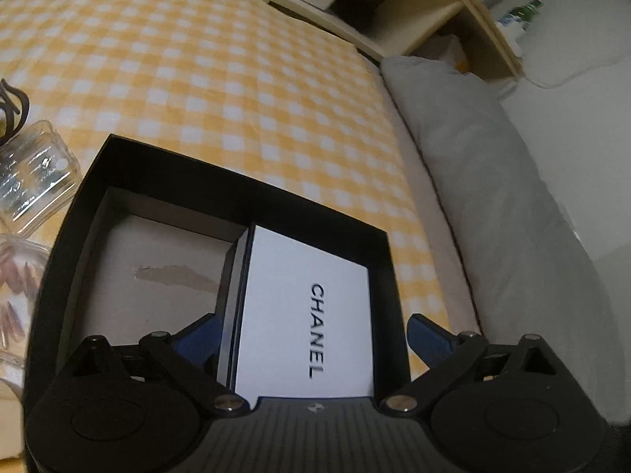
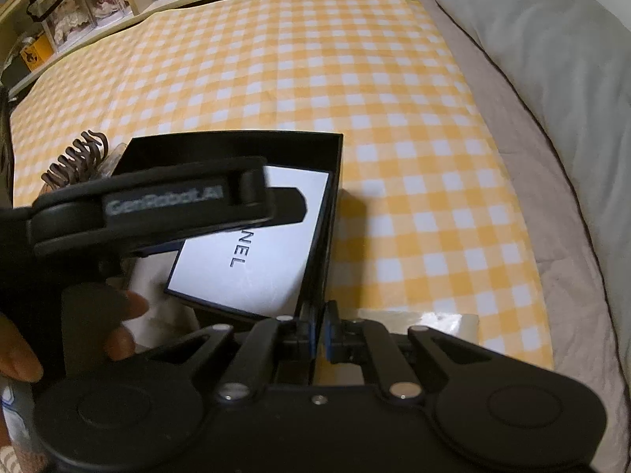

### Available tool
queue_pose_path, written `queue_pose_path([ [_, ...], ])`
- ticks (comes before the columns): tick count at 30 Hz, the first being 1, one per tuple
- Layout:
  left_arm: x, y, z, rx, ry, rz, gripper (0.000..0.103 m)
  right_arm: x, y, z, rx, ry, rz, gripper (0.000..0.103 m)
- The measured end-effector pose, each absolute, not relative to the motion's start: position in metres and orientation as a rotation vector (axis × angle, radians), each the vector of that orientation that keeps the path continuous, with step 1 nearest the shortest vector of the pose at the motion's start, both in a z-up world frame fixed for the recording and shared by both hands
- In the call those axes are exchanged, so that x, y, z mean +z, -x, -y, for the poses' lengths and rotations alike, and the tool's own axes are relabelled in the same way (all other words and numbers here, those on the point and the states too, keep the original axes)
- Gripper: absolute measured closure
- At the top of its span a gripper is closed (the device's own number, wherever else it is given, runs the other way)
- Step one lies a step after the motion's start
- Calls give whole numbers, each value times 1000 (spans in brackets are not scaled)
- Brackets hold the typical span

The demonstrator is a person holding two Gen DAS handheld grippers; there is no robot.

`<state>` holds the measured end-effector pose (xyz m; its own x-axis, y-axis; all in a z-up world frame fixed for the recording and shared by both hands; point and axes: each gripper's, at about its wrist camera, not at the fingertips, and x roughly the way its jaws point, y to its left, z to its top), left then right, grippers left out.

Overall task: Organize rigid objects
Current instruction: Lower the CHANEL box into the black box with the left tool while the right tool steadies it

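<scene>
My left gripper (image 1: 311,335) spreads wide above a smooth white box (image 1: 303,311) inside the matte black tray (image 1: 221,181); my right gripper (image 2: 318,335) pinches the tray's thin wall.

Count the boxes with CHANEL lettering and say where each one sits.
1. The white CHANEL box lies flat inside the open black box, against its right-hand wall in the left wrist view. The bare floor beside it holds nothing; the near corner is hidden behind the gripper.

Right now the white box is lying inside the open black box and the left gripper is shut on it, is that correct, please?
Not quite: the left gripper is open, its fingers standing either side of the white box, as the left wrist view shows. The white box does lie inside the open black box.
</scene>
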<state>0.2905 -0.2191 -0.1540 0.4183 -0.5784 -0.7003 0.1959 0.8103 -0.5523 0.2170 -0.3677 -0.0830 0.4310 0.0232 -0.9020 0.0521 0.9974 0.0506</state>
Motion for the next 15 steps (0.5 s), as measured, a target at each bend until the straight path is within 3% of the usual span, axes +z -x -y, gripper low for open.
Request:
queue_pose_path([
  [3, -150, -285, 210, -515, 400, -1043, 15, -83, -220, 372, 0, -86, -1135, 96],
  [7, -149, -273, 198, -537, 383, -1075, 23, -81, -218, 375, 27, -71, -1151, 80],
  [11, -149, -266, 199, -581, 321, -1092, 34, -86, -212, 374, 34, -67, -1184, 83],
  [13, -152, -264, 202, -590, 322, -1101, 41, -88, -210, 374, 42, -68, -1183, 92],
  [15, -153, -263, 206, -576, 319, -1086, 41, -89, -213, 374, 46, -63, -1175, 96],
])
